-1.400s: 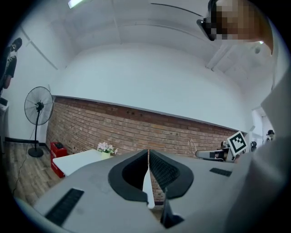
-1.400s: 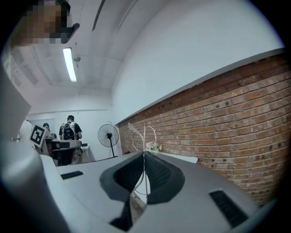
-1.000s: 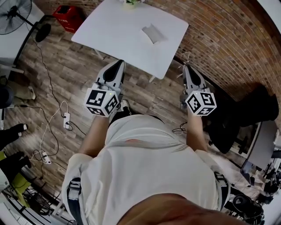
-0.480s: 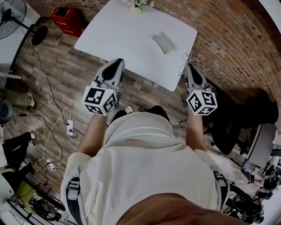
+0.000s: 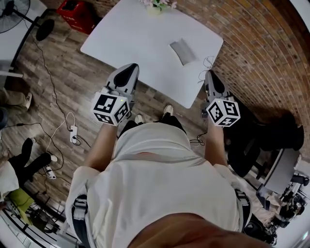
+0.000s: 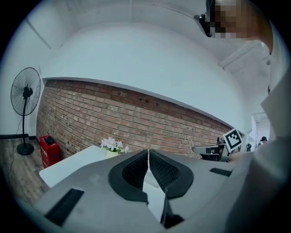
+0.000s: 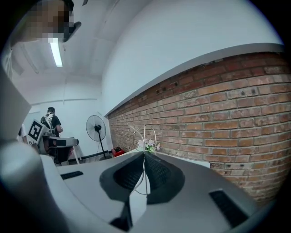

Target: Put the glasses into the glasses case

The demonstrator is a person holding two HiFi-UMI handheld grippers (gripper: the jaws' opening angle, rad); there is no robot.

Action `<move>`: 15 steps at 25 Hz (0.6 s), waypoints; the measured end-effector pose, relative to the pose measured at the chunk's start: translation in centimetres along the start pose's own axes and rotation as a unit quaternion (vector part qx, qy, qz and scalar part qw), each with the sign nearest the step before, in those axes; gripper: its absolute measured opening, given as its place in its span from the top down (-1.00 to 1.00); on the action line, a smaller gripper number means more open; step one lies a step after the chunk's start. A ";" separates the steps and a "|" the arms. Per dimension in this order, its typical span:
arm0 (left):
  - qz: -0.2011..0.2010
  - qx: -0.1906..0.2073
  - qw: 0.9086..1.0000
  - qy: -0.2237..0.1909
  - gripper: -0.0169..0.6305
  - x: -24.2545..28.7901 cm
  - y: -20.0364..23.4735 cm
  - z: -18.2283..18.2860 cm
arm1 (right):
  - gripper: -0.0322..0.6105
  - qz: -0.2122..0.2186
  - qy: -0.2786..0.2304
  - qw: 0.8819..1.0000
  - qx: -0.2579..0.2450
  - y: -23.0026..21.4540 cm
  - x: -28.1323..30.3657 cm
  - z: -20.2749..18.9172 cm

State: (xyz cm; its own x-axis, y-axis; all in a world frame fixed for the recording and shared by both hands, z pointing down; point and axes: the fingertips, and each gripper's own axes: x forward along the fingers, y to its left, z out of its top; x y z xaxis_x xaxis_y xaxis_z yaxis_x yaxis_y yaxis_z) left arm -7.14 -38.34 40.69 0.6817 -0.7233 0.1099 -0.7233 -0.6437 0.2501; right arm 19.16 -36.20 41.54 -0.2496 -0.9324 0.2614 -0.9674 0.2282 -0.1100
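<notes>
A flat grey glasses case [image 5: 182,51] lies closed on the white table [image 5: 131,34], toward its right side. My right gripper [image 5: 211,79] hangs beside the table's right corner, shut on thin wire-framed glasses [image 5: 207,67] that stick out ahead of the jaws. In the right gripper view the glasses [image 7: 144,134] rise from between the closed pads of that gripper [image 7: 144,160]. My left gripper [image 5: 127,73] hovers at the table's near edge. Seen in its own view, the left gripper [image 6: 148,157] has its pads pressed together with nothing between them.
A small pot of flowers [image 5: 157,5] stands at the table's far edge. A red crate [image 5: 76,9] and a standing fan [image 5: 17,12] are on the wooden floor to the left, with cables [image 5: 63,131] trailing there. A brick wall [image 5: 261,53] runs along the right.
The person has stepped toward the table, so it sits nearer in the head view. Both grippers keep their pose, and the glasses stay in the right one.
</notes>
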 end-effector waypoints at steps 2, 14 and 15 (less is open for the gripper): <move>0.009 -0.004 1.000 0.001 0.88 1.4 -0.3 0.2 | 0.71 0.010 0.006 1.000 -0.004 -1.3 1.1 0.4; 0.057 -0.017 0.998 0.014 0.88 7.8 -2.6 -0.5 | 0.71 0.068 0.046 0.997 -0.006 -7.8 5.8 -0.6; 0.060 -0.018 0.998 0.015 0.88 7.9 -2.6 -0.6 | 0.71 0.075 0.050 0.996 -0.008 -7.7 6.4 -0.8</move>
State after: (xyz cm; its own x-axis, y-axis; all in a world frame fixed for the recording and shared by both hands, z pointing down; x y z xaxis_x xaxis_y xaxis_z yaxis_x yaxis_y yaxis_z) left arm 0.24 -42.23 41.45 0.5943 -0.7863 0.1690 -0.7954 -0.5435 0.2682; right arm 25.00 -43.67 44.78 -0.3932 -0.8554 0.3372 -0.9194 0.3678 -0.1393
